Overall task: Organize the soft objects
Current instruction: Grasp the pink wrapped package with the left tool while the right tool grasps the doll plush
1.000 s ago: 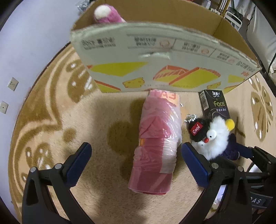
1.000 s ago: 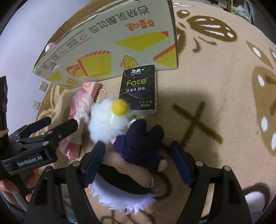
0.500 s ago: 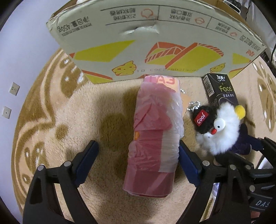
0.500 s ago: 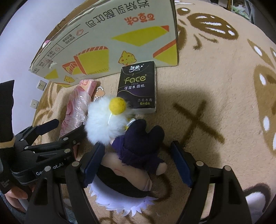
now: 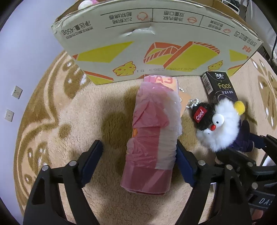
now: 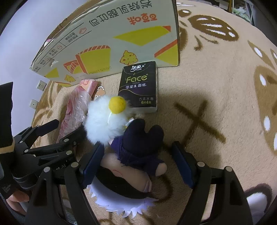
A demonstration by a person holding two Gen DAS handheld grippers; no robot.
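A pink roll wrapped in plastic (image 5: 152, 136) lies on the carpet, its far end against a cardboard box (image 5: 155, 43). My left gripper (image 5: 138, 155) is open around the roll's near half; the right finger touches its side, the left stands apart. A white fluffy keychain toy (image 5: 219, 126) lies to its right, also in the right wrist view (image 6: 102, 121). My right gripper (image 6: 136, 162) is open around a plush doll in dark purple clothes (image 6: 138, 148). A black Face tissue pack (image 6: 138, 86) lies by the box (image 6: 112, 39).
A pink and white plush (image 5: 86, 2) shows inside the box. The beige patterned carpet (image 6: 225, 86) stretches to the right. A white wall with sockets (image 5: 16, 91) stands on the left. The two grippers are close together.
My left gripper has moved forward and lower, so its open fingers now stand on either side of the pink roll. My right gripper has edged slightly forward over the doll.
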